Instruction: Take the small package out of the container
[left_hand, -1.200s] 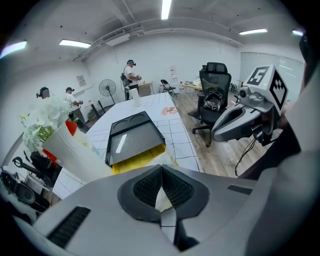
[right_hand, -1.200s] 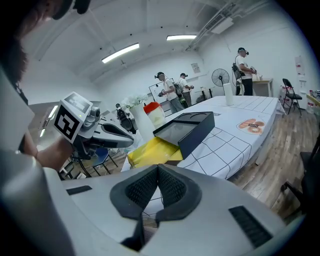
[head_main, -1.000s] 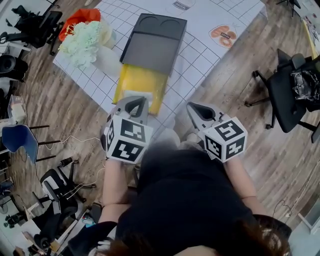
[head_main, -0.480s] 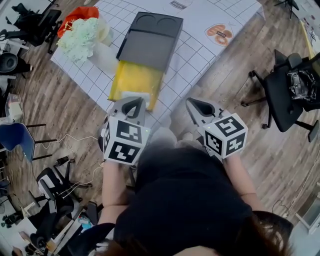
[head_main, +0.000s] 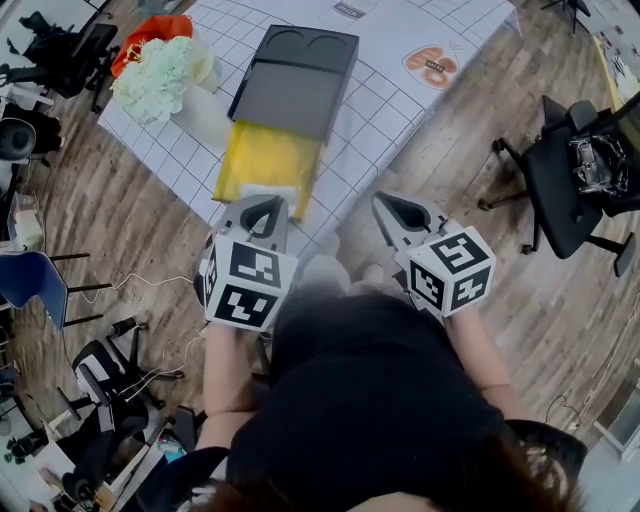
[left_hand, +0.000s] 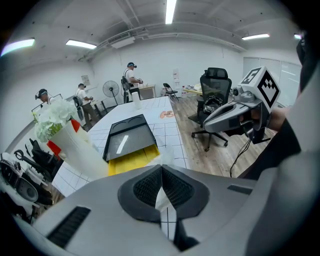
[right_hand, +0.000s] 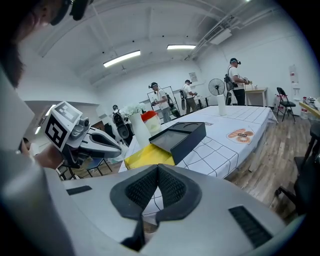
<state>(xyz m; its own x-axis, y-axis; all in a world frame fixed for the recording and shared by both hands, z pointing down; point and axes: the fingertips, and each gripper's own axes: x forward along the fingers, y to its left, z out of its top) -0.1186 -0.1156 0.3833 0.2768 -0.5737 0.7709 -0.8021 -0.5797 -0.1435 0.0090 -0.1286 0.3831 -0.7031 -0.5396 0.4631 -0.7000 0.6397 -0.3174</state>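
A black container (head_main: 295, 80) lies on the white gridded table (head_main: 395, 110), and a yellow package (head_main: 268, 165) sticks out of its near end toward the table edge. My left gripper (head_main: 268, 206) is shut and empty, held just short of the package's near edge. My right gripper (head_main: 386, 204) is also shut and empty, off the table's corner to the right of the package. In the left gripper view the closed left gripper (left_hand: 161, 168) points at the package (left_hand: 131, 160) and the container (left_hand: 127, 137). The right gripper (right_hand: 158, 167) sees the package (right_hand: 147, 156) and the container (right_hand: 180, 136) ahead-left.
A white vase of pale flowers (head_main: 165, 75) and a red object (head_main: 150, 32) stand on the table to the left of the container. An orange print (head_main: 432, 65) lies at the far right of the cloth. A black office chair (head_main: 575, 170) stands on the wood floor at right.
Both grippers stay shut and almost still. The head view has drifted a little, so the table, container and package sit slightly higher and further left in it.
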